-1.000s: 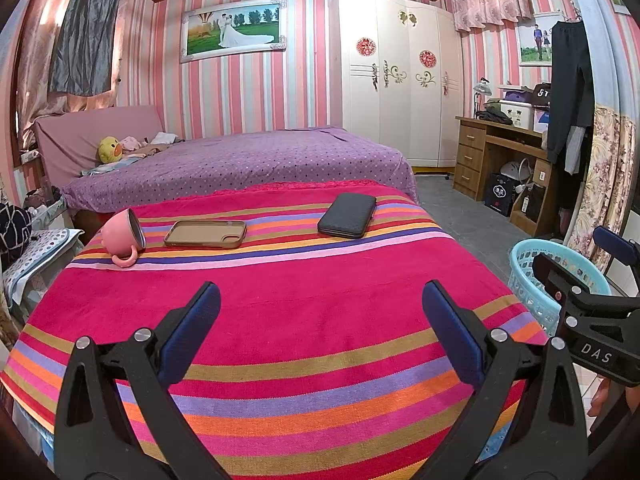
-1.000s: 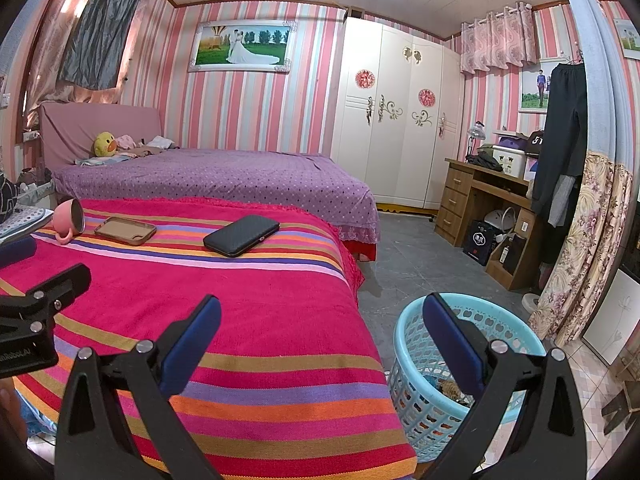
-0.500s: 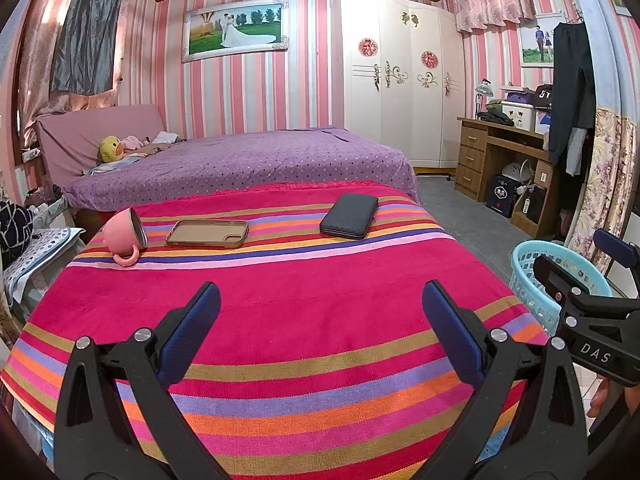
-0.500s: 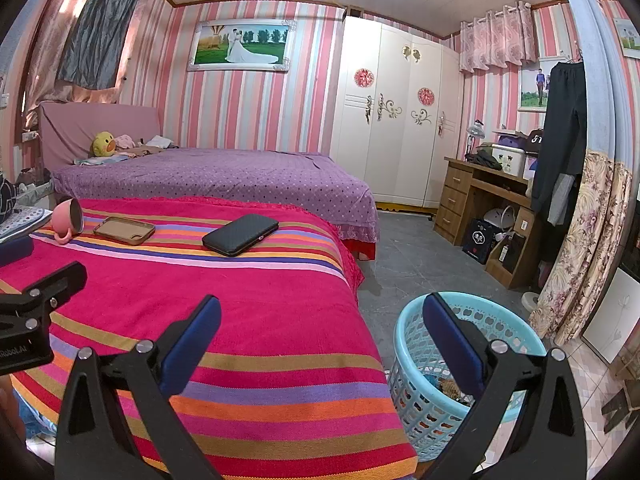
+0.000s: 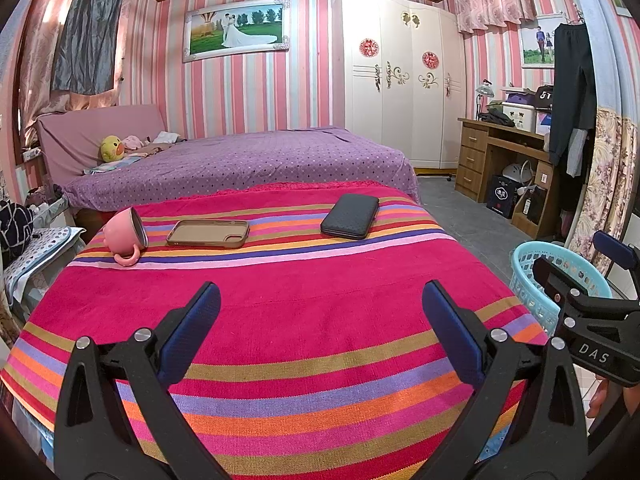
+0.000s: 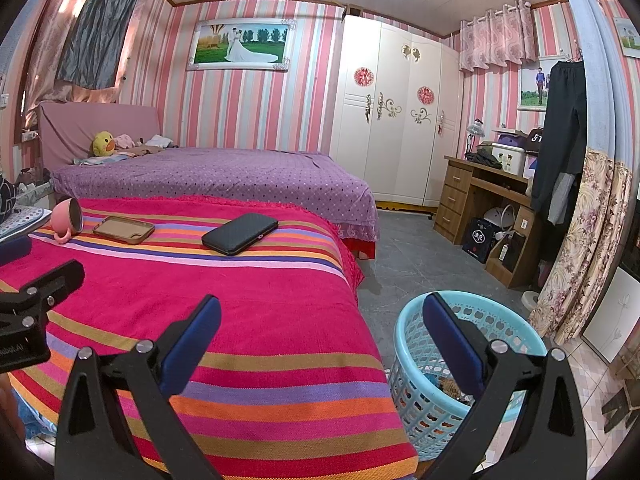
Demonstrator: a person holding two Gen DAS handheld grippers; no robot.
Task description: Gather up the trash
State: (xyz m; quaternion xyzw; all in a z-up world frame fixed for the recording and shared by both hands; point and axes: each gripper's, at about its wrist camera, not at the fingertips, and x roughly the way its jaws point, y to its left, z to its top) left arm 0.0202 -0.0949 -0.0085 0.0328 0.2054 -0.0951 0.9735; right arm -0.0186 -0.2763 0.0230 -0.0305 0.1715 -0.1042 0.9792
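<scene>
Through the left wrist view we hold the left hand-held gripper above the near end of a bed covered with a striped blanket, its blue-padded fingers spread wide with nothing between them. At the far end of the blanket lie a pink mug tipped on its side, a tan phone case just beside it, and a black wallet further right, apart from the case. At the right edge we see the right hand-held gripper from the side, in front of the light blue basket that stands on the floor beside the bed. Through the right wrist view the right hand-held gripper hangs over the right edge of the bed, its fingers likewise wide apart and empty. Its right finger crosses in front of the light blue basket, which sits on the floor just beside the bed and holds some trash at its bottom, too small for us to tell what it is. The mug, phone case and wallet lie far up the blanket, and the left hand-held gripper shows at the left edge.
</scene>
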